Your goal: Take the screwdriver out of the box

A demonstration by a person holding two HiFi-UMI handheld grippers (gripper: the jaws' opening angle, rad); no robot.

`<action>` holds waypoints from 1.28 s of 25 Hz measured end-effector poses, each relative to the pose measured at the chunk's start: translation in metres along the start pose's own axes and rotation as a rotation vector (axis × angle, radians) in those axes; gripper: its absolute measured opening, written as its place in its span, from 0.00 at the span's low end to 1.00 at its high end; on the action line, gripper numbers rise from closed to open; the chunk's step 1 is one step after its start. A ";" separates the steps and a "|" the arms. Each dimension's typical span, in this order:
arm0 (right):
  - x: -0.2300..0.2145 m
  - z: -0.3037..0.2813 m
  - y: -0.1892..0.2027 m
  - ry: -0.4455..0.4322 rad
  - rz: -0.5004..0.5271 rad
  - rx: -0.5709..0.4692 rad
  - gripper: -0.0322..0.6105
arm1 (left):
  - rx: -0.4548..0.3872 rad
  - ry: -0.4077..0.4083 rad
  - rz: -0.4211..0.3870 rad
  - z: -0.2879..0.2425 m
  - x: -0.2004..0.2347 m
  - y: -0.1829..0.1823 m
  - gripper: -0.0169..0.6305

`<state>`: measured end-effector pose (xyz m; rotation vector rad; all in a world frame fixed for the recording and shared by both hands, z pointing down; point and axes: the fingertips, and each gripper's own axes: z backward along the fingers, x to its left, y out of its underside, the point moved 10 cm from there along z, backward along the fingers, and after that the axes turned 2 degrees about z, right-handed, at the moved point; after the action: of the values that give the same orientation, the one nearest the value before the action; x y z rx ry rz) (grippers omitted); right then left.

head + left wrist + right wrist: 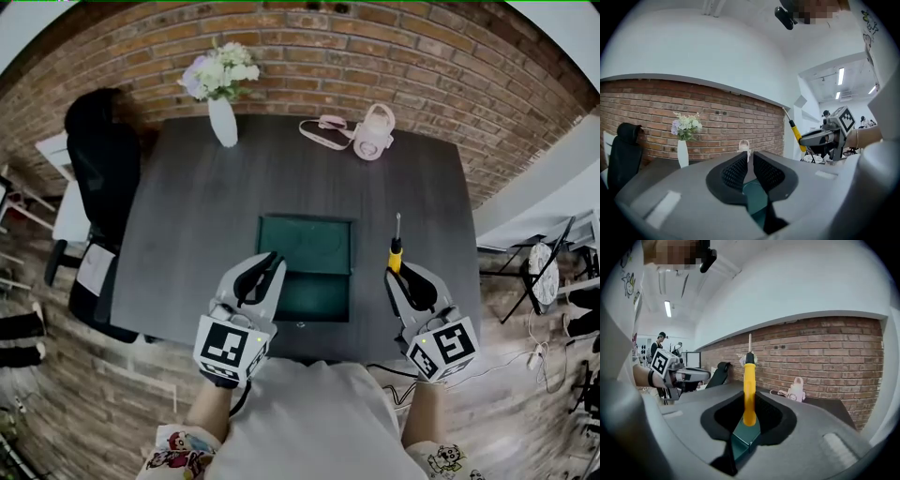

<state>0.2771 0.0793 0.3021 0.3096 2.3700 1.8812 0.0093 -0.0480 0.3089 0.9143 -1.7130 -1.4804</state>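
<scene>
A brick wall (pixel 375 66) runs behind a dark table (pixel 187 234), and a black chair (pixel 103 169) stands at the table's left edge. In the middle of the table a green box (pixel 317 295) lies open, its lid folded back toward the wall; only plain green lining shows inside it. The left gripper (pixel 265 267) hangs over the box's near left corner, its jaws a narrow gap apart with nothing between them (in its own view you look straight through the gap to the green below). The right gripper (pixel 401 277) is off the box's right side, its jaws closed on the yellow handle of the screwdriver (pixel 397 251). That puts the tool out of the box and up in the air just beside it, its thin metal shaft pointing away toward the wall. At the far left of the table a white vase (pixel 223 120) holds a bunch of pale flowers (pixel 220 73). To its right sits a small pink bag (pixel 372 136) with its strap trailing on the tabletop.
</scene>
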 end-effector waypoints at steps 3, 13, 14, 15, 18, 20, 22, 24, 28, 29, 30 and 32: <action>0.001 0.008 -0.002 0.009 -0.029 -0.042 0.16 | -0.003 0.005 0.012 0.000 -0.005 0.000 0.07; 0.010 0.008 0.000 -0.006 -0.040 -0.088 0.16 | 0.001 0.036 0.067 0.006 -0.011 0.005 0.02; 0.010 0.008 0.001 0.000 -0.047 -0.093 0.16 | 0.001 0.035 0.072 0.008 -0.010 0.005 0.02; 0.009 0.008 0.001 0.006 -0.054 -0.096 0.16 | 0.002 0.032 0.076 0.009 -0.009 0.006 0.02; 0.006 0.007 0.002 0.015 -0.065 -0.099 0.16 | -0.004 0.015 0.097 0.014 -0.005 0.008 0.03; 0.005 0.006 0.003 0.017 -0.067 -0.098 0.16 | -0.010 0.003 0.112 0.015 -0.001 0.008 0.03; 0.003 0.006 0.003 0.018 -0.068 -0.098 0.16 | -0.012 -0.005 0.113 0.015 0.002 0.007 0.03; 0.003 0.005 0.004 0.019 -0.071 -0.096 0.16 | -0.012 -0.009 0.110 0.015 0.005 0.007 0.03; 0.003 0.001 0.005 0.017 -0.067 -0.087 0.16 | -0.011 -0.015 0.108 0.013 0.007 0.006 0.03; 0.002 0.001 0.005 0.016 -0.066 -0.086 0.16 | -0.010 -0.014 0.107 0.013 0.007 0.006 0.03; 0.002 0.000 0.005 0.016 -0.067 -0.086 0.16 | -0.008 -0.011 0.106 0.012 0.007 0.006 0.03; 0.001 0.000 0.006 0.016 -0.067 -0.084 0.16 | -0.007 -0.006 0.103 0.011 0.007 0.007 0.03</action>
<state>0.2765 0.0804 0.3077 0.2056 2.2735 1.9537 -0.0041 -0.0480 0.3147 0.8063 -1.7321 -1.4216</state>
